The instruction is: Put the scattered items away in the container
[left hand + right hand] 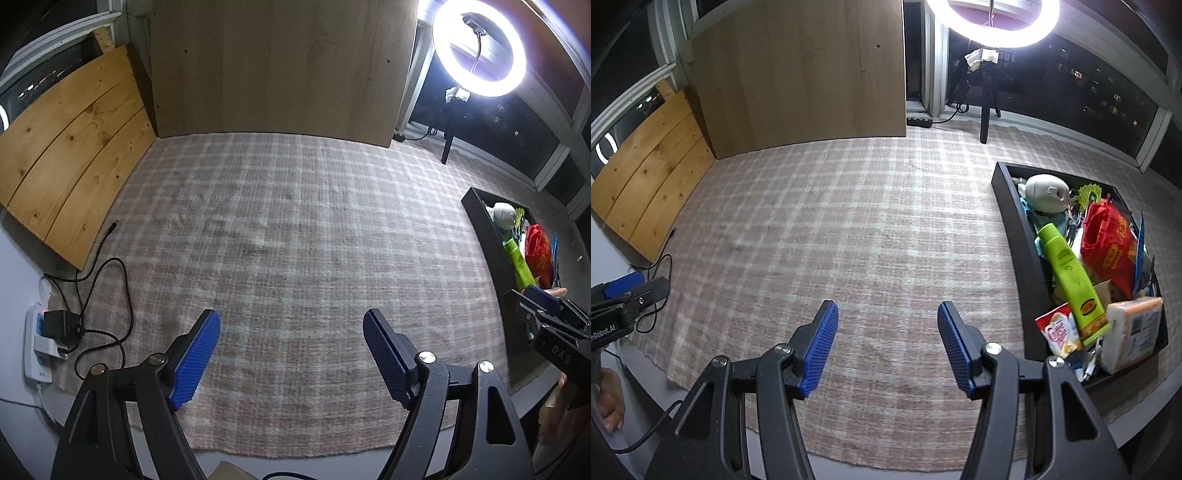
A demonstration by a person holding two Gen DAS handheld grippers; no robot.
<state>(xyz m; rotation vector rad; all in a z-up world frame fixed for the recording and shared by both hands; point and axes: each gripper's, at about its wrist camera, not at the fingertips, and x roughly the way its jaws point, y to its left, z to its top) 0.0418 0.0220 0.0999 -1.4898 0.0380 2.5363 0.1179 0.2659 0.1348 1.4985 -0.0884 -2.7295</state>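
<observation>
A black rectangular container [1019,236] stands on the checked rug at the right, filled with several items: a green bottle [1071,277], a red bag [1108,243], a white round object [1045,194], a sachet [1058,334] and an orange-and-white pack [1134,332]. My right gripper [886,343] hangs open over bare rug, left of the container, nothing between its blue pads. My left gripper [291,354] is open wide above the rug, empty too. In the left wrist view the container [487,236] lies at the right edge, the right gripper [543,314] near its front end.
The checked rug [295,229] fills the floor. A pine board [70,155] and a tall wooden panel [280,66] lean at the back. A power strip with black plug and cables [55,328] sits at the left. A ring light [480,48] on a stand glows at back right.
</observation>
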